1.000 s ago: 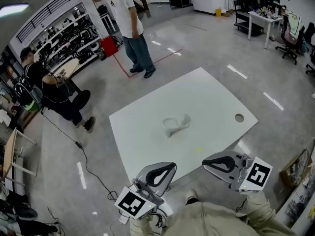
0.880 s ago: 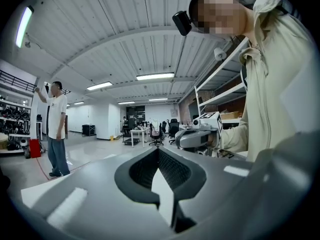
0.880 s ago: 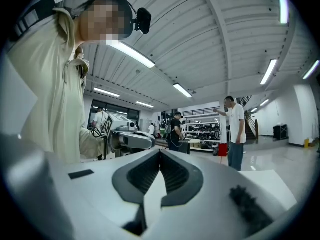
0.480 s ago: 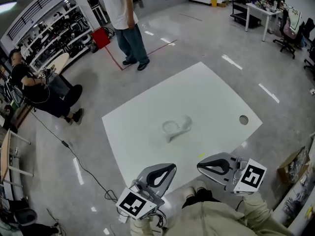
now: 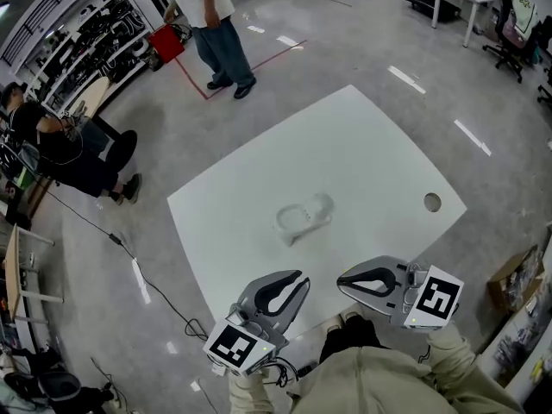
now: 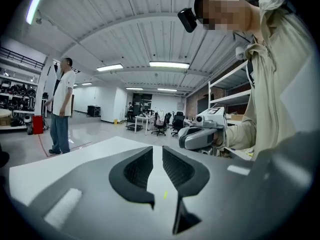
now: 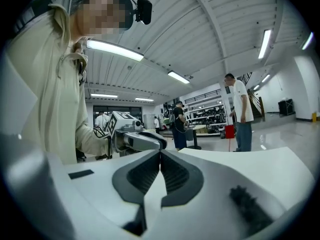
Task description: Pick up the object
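Note:
A small pale, translucent curved object (image 5: 304, 216) lies near the middle of the white table (image 5: 371, 153). Both grippers hover at the table's near edge, short of the object and apart from it. My left gripper (image 5: 298, 278) points toward it from the lower left; its jaws have just been opening and show a narrow gap with nothing between them (image 6: 157, 150). My right gripper (image 5: 341, 281) comes in from the lower right with its tips touching and empty (image 7: 160, 153). Each gripper view shows the other gripper across from it: the right one (image 6: 200, 136), the left one (image 7: 134, 139).
A round hole (image 5: 432, 202) sits in the table's right corner. A person (image 5: 207, 24) stands beyond the far edge near a red box (image 5: 166, 43). Another person (image 5: 65, 145) sits at the left. A cable (image 5: 129, 257) runs over the floor; a cardboard box (image 5: 517, 285) is at right.
Both grippers have pushed forward and lower, over the table's near edge and closer to the object. The left jaws have parted slightly. The object has not moved on the table.

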